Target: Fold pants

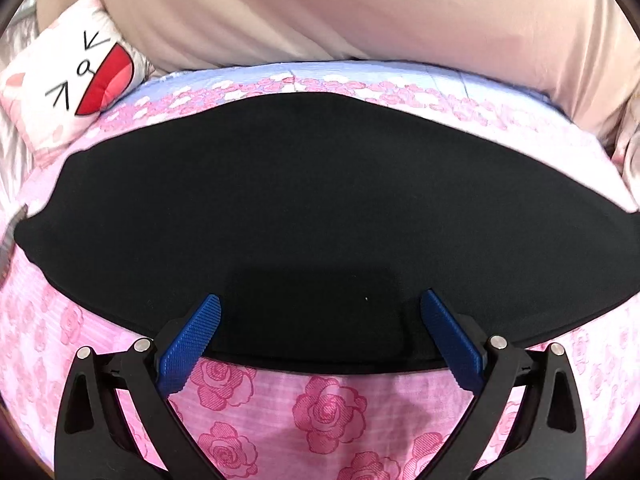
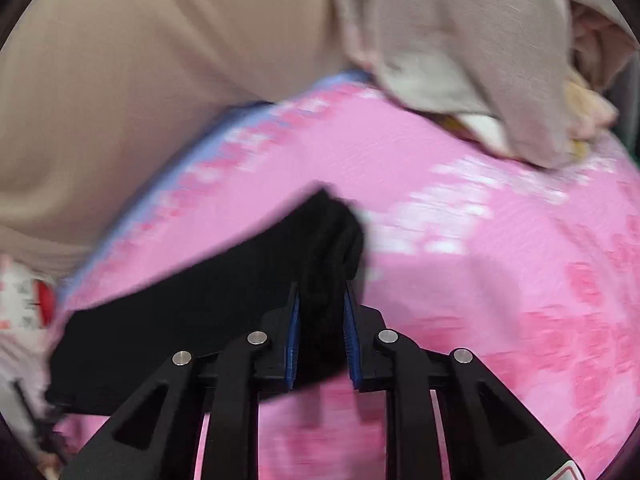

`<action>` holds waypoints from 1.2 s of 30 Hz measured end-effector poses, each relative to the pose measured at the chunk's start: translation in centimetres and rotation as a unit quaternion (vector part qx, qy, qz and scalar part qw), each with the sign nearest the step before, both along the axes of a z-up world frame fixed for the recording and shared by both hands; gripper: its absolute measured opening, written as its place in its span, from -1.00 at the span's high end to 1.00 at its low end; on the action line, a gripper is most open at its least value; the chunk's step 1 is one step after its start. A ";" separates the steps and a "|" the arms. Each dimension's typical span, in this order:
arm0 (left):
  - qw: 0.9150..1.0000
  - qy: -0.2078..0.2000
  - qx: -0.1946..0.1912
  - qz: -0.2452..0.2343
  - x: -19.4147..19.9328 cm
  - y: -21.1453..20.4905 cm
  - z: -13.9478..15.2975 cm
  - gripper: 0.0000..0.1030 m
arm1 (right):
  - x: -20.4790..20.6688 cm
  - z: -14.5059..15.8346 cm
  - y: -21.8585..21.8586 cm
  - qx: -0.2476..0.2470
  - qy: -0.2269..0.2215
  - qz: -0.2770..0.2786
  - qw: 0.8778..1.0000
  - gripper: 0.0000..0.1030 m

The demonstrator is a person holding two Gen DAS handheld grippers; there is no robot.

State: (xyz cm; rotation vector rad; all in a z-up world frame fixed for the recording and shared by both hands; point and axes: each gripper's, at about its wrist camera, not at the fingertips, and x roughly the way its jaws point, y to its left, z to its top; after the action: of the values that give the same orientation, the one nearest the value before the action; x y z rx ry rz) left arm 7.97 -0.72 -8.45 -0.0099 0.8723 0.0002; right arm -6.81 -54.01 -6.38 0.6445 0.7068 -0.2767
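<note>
The black pants (image 1: 304,208) lie flat across a pink rose-print bed cover (image 1: 328,412), stretching from left to right in the left wrist view. My left gripper (image 1: 320,304) is open, its blue pads (image 1: 192,340) spread wide over the near edge of the pants, holding nothing. In the right wrist view my right gripper (image 2: 320,300) is shut on a bunched end of the pants (image 2: 332,240), with the rest of the black cloth (image 2: 180,320) trailing off to the left. That view is blurred.
A white cushion with a cartoon face (image 1: 76,80) lies at the far left. A beige blanket (image 1: 360,12) covers the back of the bed. A crumpled beige cloth heap (image 2: 500,72) lies at the far right.
</note>
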 end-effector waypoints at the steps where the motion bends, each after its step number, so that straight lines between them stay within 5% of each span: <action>1: 1.000 -0.002 -0.011 0.002 -0.1 0.3 0.1 -0.91 | 0.7 1.3 1.5 0.006 -0.022 0.020 1.000 0.65; 7: 0.997 -0.017 -0.072 0.003 -0.6 1.9 0.3 -0.91 | 10.1 6.5 16.7 0.017 -0.077 0.200 0.977 0.65; 11: 0.991 -0.031 -0.128 -0.001 -1.3 3.4 0.4 -0.91 | 15.4 4.3 28.1 -0.004 -0.033 0.295 0.955 0.64; 16: 0.971 -0.056 -0.231 -0.006 -2.2 6.2 0.2 -0.90 | 18.3 -0.6 39.5 -0.069 0.040 0.356 0.931 0.62; 20: 0.964 -0.059 -0.258 -0.011 -2.4 6.8 -0.1 -0.90 | 17.0 -1.0 41.9 -0.126 0.051 0.350 0.927 0.51; 28: 0.963 -0.060 -0.262 -0.015 -2.4 7.1 0.0 -0.90 | 16.4 -0.1 42.3 -0.133 0.059 0.338 0.930 0.60; 29: 0.963 -0.059 -0.263 -0.017 -2.3 7.2 0.0 -0.90 | 16.4 0.5 42.9 -0.137 0.050 0.341 0.929 0.67; 30: 0.962 -0.060 -0.265 -0.020 -2.5 7.3 0.0 -0.89 | 16.6 0.8 43.5 -0.131 0.040 0.353 0.926 0.98; 34: 0.950 -0.058 -0.305 -0.025 -2.7 9.1 0.1 -0.90 | 18.0 -0.3 44.9 -0.114 0.052 0.370 0.920 1.00; 36: 0.961 -0.074 -0.266 -0.012 -3.7 11.1 1.1 -0.90 | 17.0 0.0 44.6 -0.109 0.030 0.362 0.925 0.81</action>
State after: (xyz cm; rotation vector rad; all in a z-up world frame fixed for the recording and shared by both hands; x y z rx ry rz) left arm 4.27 10.34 -7.40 -0.4986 0.7008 -0.2552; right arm 10.18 -9.40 -6.41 0.1310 0.9106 0.3104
